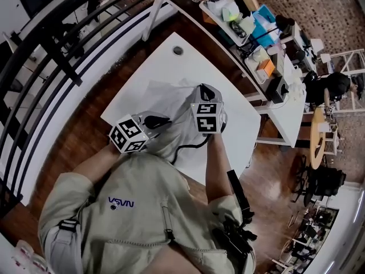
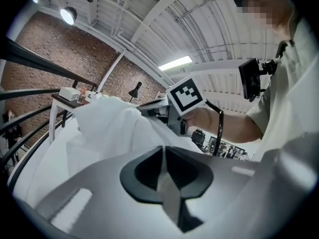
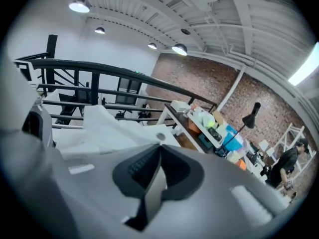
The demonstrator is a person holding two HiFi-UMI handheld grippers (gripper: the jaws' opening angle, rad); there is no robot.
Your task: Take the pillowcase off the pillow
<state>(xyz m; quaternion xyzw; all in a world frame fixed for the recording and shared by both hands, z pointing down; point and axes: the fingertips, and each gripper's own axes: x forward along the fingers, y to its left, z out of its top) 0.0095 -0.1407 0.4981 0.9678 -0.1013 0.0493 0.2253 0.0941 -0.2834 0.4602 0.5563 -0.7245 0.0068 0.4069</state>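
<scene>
At far left, one black metal railing (image 1: 51, 44) curves past my one white rectangular bench (image 1: 165, 53), which has a single round grey grommet (image 1: 178, 50) near its far edge.

My left gripper (image 2: 163, 154) has its jaws clenched on a fold of the one white cloth pillowcase (image 1: 165, 96), and a pale strip of it shows between the dark pads. The pillowcase lies rumpled mid-bench and rises toward both grippers. I cannot tell the pillow from its cover.

I count two black-and-white marker cubes, the left cube (image 1: 128, 135) and the right cube (image 1: 207, 117). From above they hide the jaw tips.

My right gripper (image 3: 158, 167) is just beside the left one. Its jaws are also clamped, with a pale strip of the same cloth between the pads. One black cable (image 1: 188, 146) loops from it across the cloth.

Further right stands one long white cluttered bench (image 1: 288, 110) with one black desk lamp (image 1: 283, 23), and one seated person (image 1: 333, 87) is beyond it. My own beige jacket (image 1: 142, 210) covers the near edge of my bench.
</scene>
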